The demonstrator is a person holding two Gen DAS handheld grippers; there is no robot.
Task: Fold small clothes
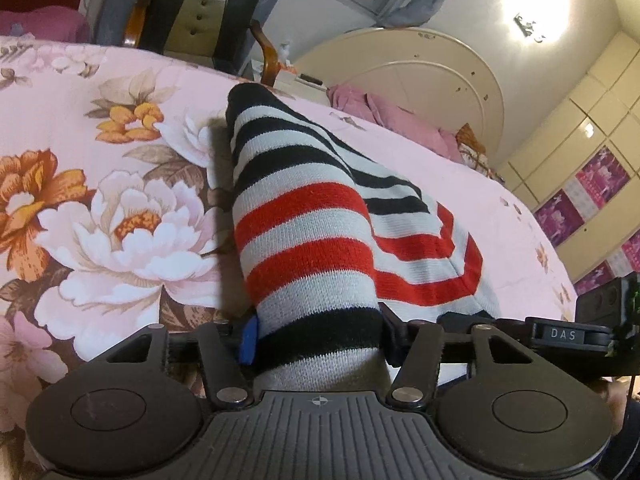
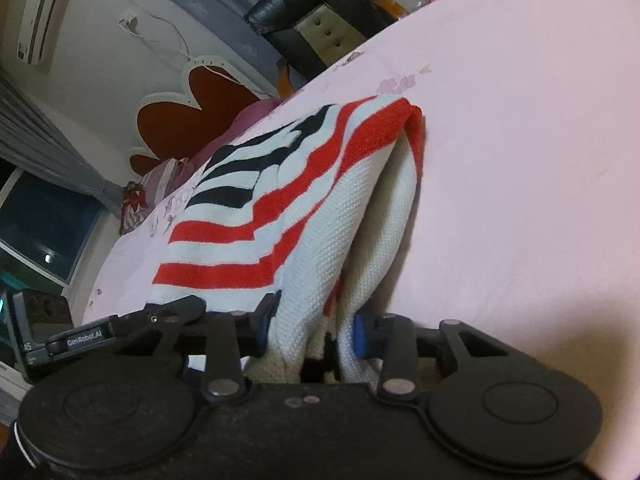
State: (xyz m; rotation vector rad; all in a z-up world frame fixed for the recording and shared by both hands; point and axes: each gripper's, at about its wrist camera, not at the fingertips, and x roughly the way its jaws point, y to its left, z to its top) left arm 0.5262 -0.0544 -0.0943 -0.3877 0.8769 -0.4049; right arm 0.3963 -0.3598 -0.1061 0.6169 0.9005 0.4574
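Note:
A small knitted sweater point(image 1: 304, 216), white with red and black stripes, lies bunched on the pink floral bed cover point(image 1: 100, 200). In the left wrist view one rolled end runs back between the jaws of my left gripper point(image 1: 320, 336), and the blue pad point(image 1: 248, 340) presses its side. In the right wrist view the sweater point(image 2: 248, 216) folds over and hangs down into my right gripper point(image 2: 312, 328), with white knit squeezed between the two blue pads point(image 2: 360, 336). Each view shows a black finger of the other gripper point(image 1: 560, 334) point(image 2: 80, 336) close beside the cloth.
The pink bed cover point(image 2: 520, 160) spreads to the right. Pink pillows point(image 1: 384, 116) lie at a cream headboard point(image 1: 420, 80). A black leather chair point(image 1: 208, 0) stands beyond the bed's far edge. Cupboards point(image 1: 592, 140) line the right wall, and a window point(image 2: 40, 220) is on the left.

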